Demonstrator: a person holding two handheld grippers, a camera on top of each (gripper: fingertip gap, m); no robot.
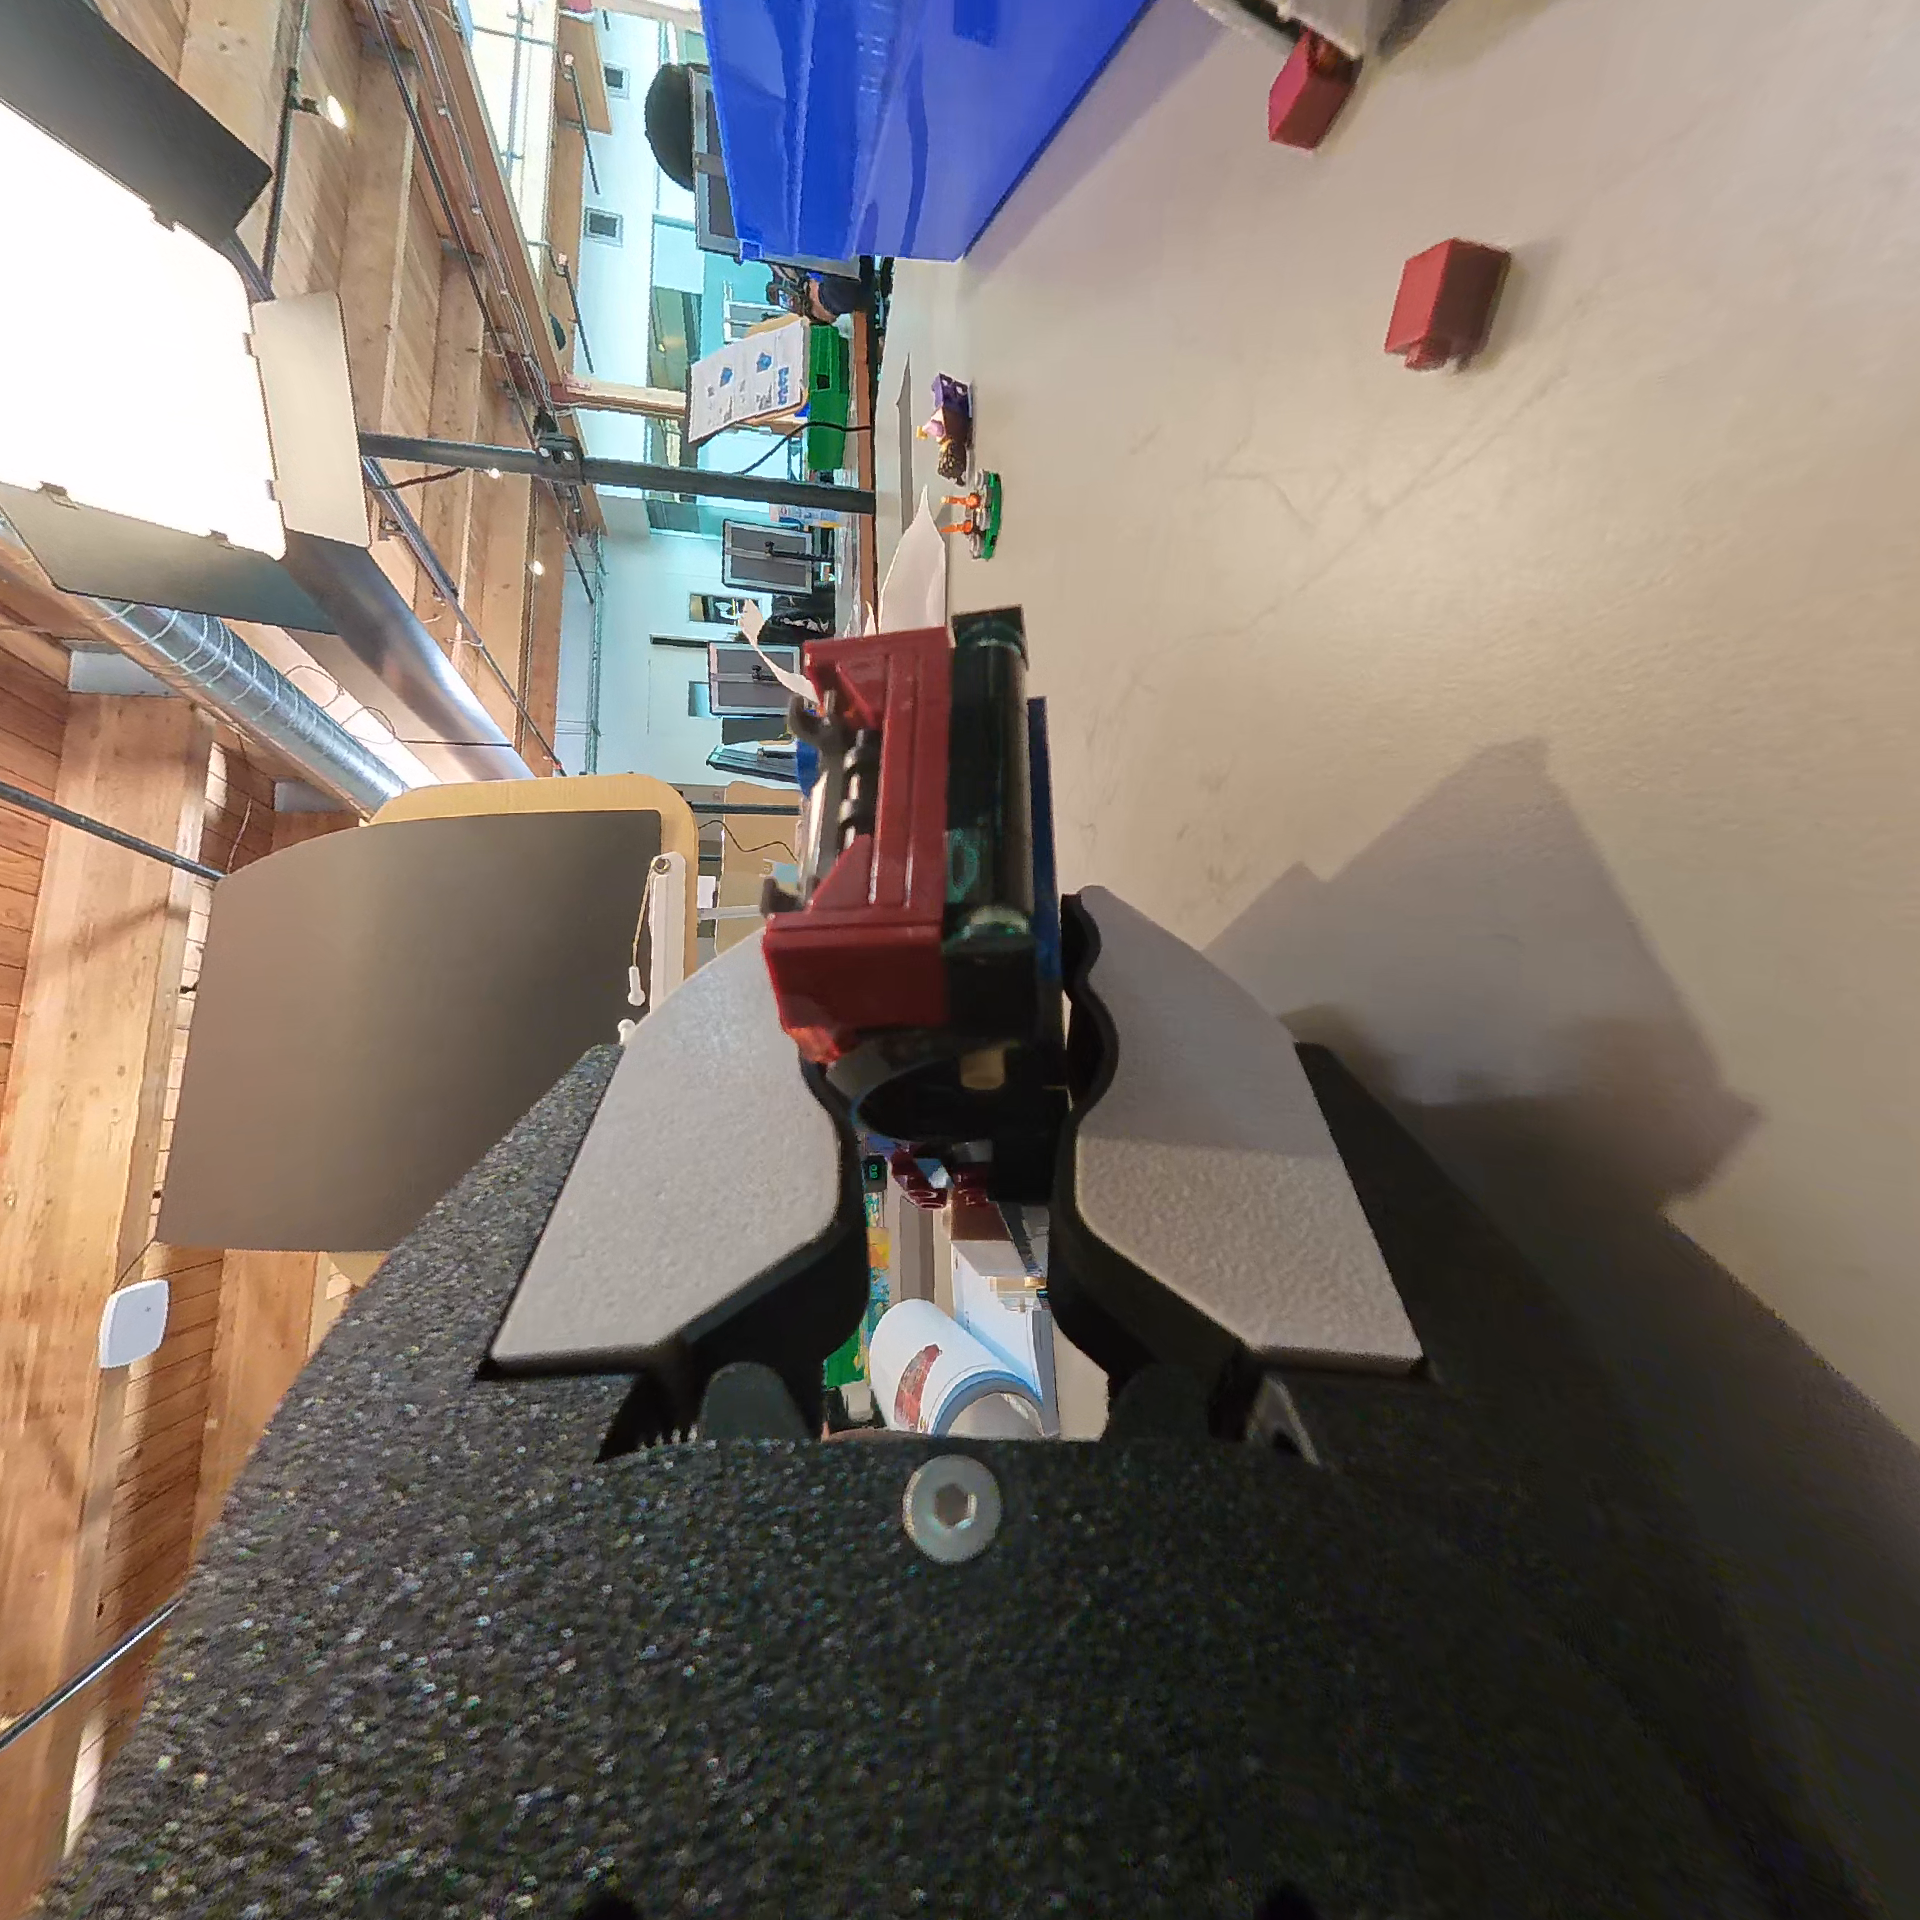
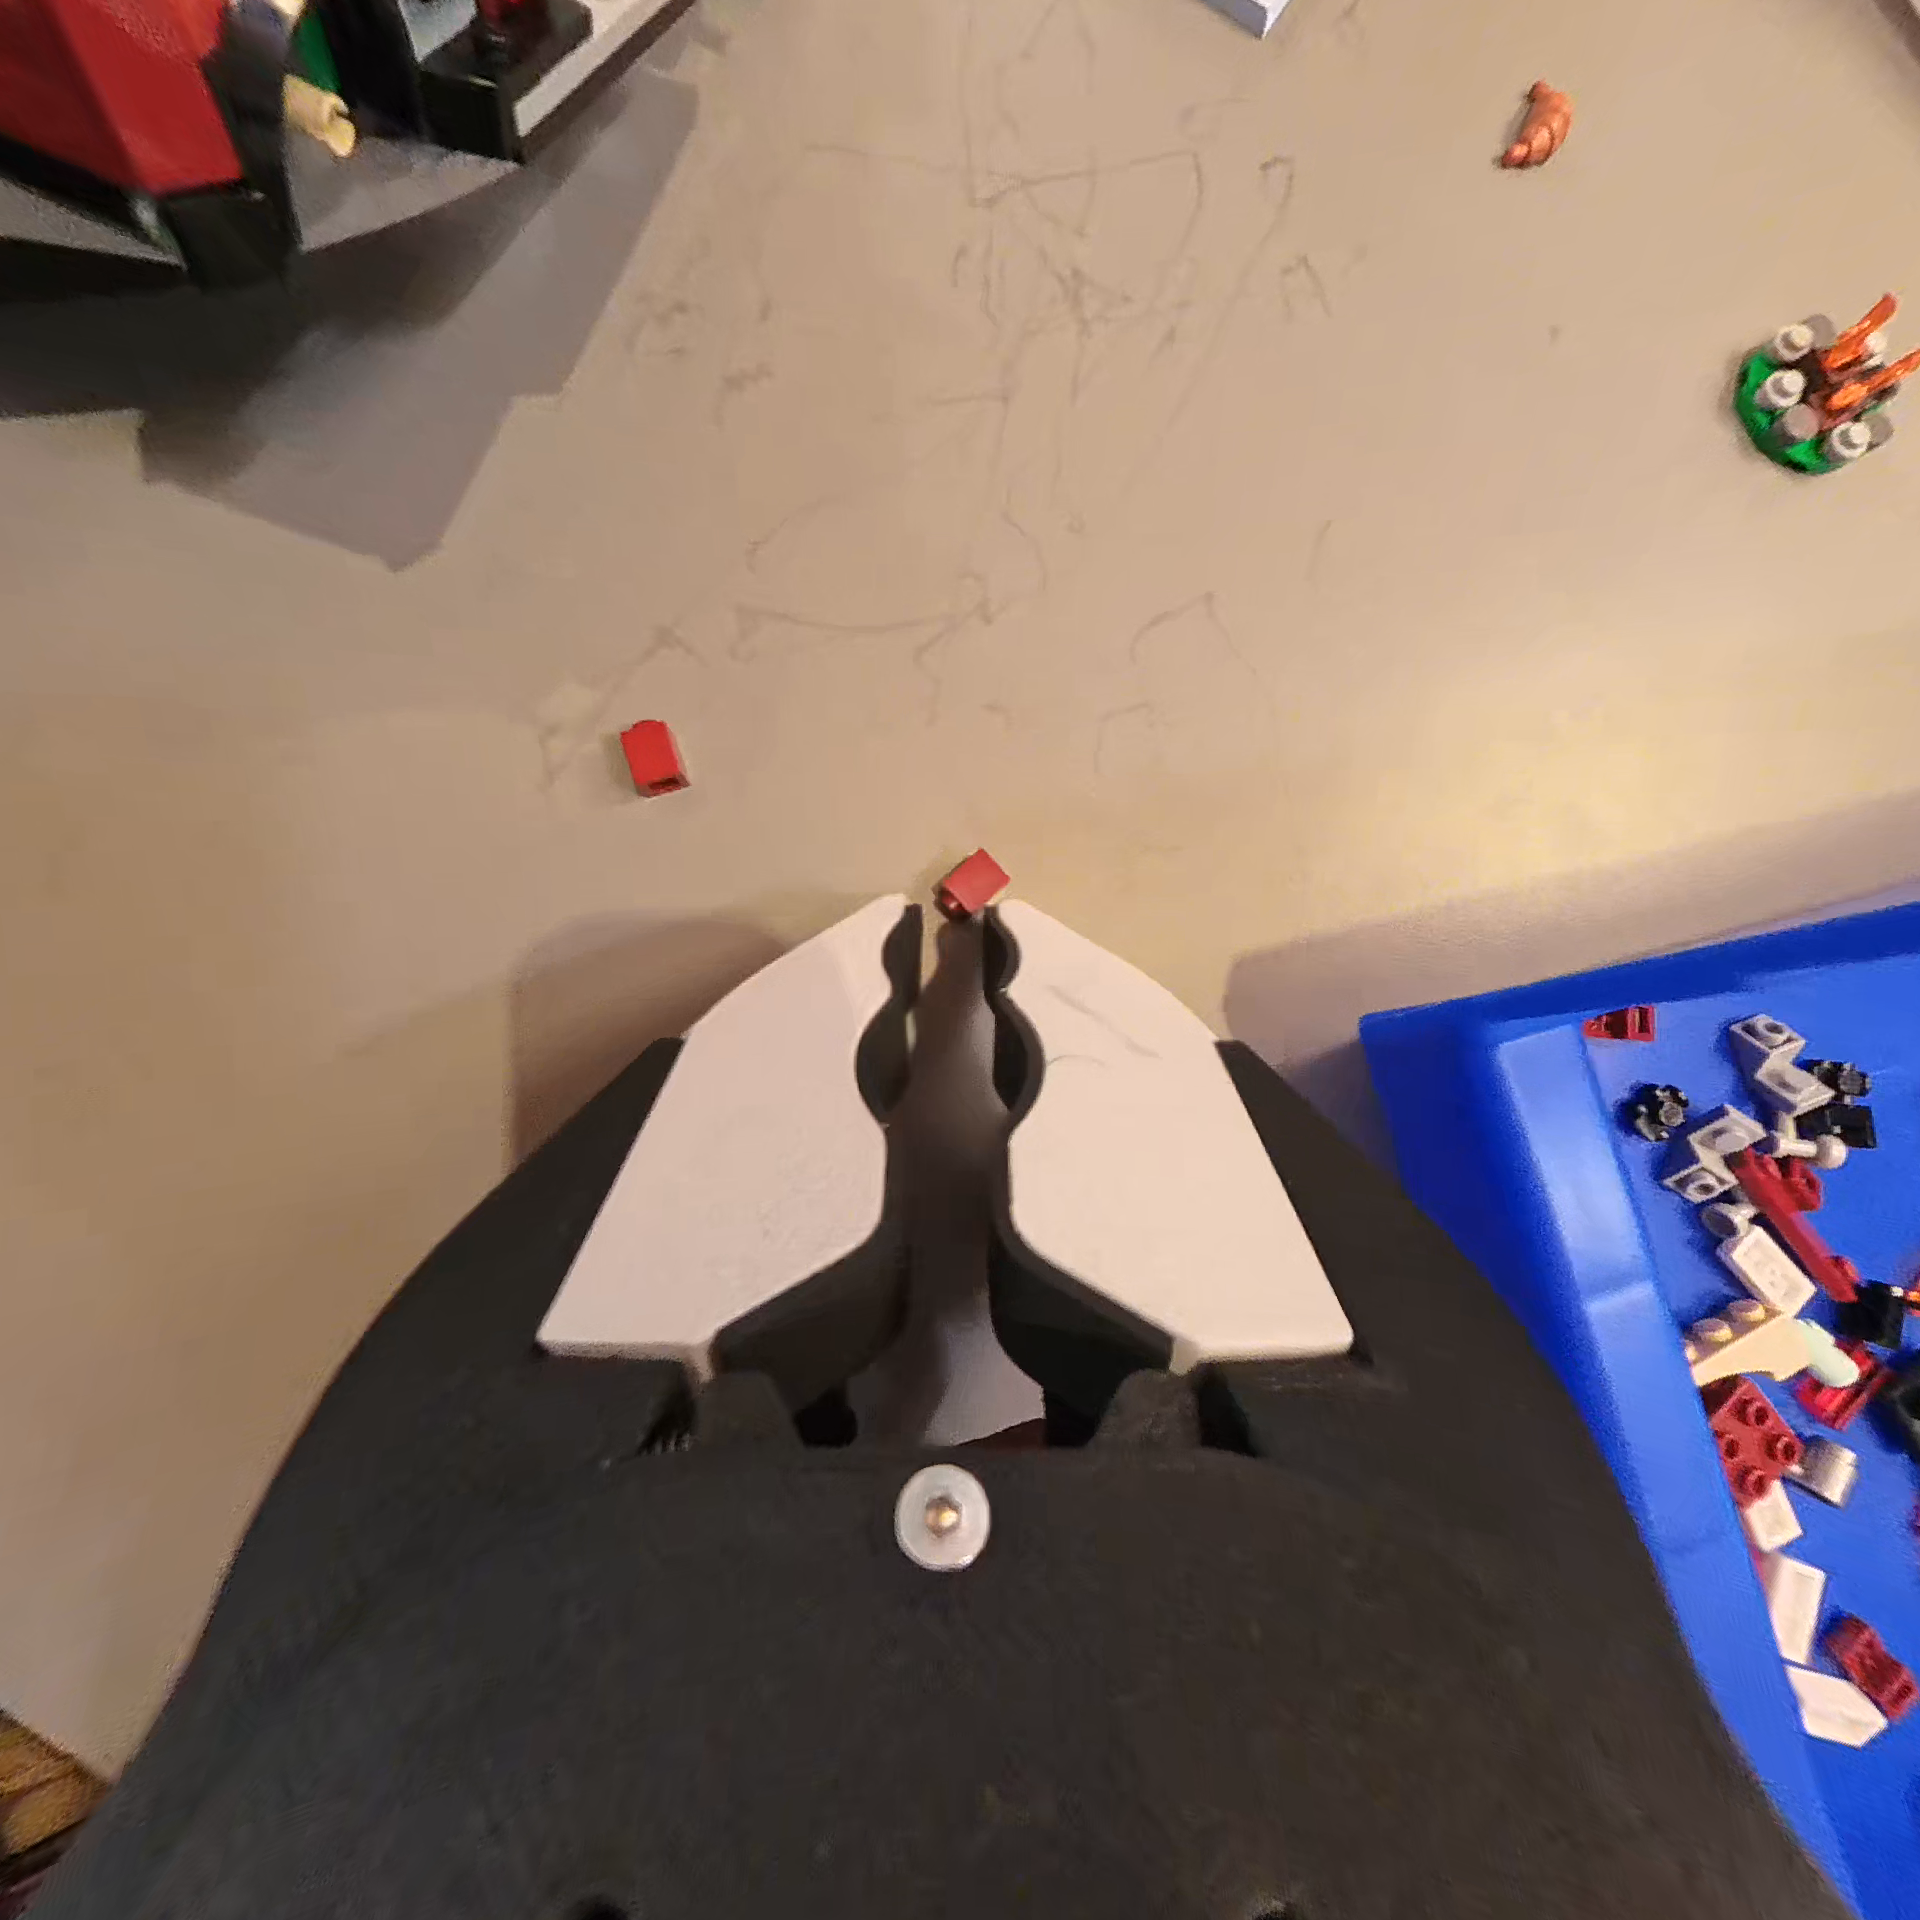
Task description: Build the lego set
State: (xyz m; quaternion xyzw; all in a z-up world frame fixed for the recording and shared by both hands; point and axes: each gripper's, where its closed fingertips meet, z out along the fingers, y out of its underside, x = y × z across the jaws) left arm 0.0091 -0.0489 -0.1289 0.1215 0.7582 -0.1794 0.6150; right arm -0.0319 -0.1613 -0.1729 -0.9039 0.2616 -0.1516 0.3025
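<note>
1. Left wrist view: the left gripper (image 1: 940, 1023) is rolled sideways, the beige table (image 1: 1351, 623) to its right. Its fingers clench a red-and-black brick model (image 1: 904, 831). Two loose dark-red bricks (image 1: 1444, 301) lie beyond the model, near the blue bin (image 1: 883, 125).

2. Right wrist view: the right gripper (image 2: 951, 914) points down at the table, jaws narrowly parted, not clamping. One small red brick (image 2: 974, 881) sits at its fingertips; a second red brick (image 2: 652, 758) lies to the left. No writing is readable.

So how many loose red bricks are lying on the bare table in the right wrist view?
2. One small red brick lies left of the right gripper; the other red brick sits at its fingertips. More red pieces are in the blue tray, not counted.
</note>
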